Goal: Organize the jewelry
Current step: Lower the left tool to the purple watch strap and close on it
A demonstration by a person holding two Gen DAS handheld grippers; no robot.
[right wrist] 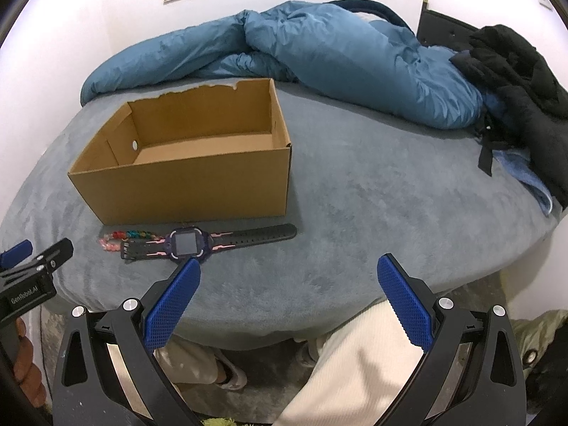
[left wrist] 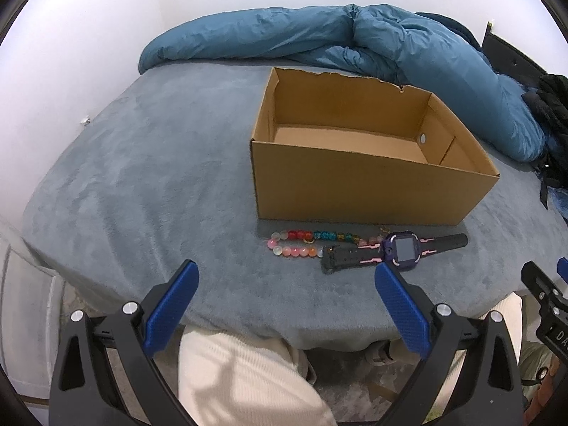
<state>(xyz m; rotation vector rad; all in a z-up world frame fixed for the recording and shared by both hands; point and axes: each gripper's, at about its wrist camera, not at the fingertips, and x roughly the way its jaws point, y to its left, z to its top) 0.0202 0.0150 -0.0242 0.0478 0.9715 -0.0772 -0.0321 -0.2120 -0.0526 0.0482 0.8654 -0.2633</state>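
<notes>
An open cardboard box (left wrist: pixel 355 191) (right wrist: pixel 198 191) stands on the grey bed cover, nothing visible inside it. In front of its near wall lie a bracelet of coloured beads (left wrist: pixel 301 243) (right wrist: pixel 117 239) and a purple watch (left wrist: pixel 401 248) (right wrist: pixel 184 243) with a black and pink strap. My left gripper (left wrist: pixel 287 273) hovers open near the bed's front edge, just short of the bracelet and watch. My right gripper (right wrist: pixel 288 269) is open too, to the right of the watch, with its left fingertip (right wrist: pixel 188 271) close to the watch face. Neither holds anything.
A rumpled blue duvet (left wrist: pixel 355 35) (right wrist: pixel 319 53) lies along the back of the bed. Dark clothes (right wrist: pixel 514 81) are piled at the right. The bed's grey cover (left wrist: pixel 142 177) spreads left of the box. A person's legs in light trousers (left wrist: pixel 241 376) are below the grippers.
</notes>
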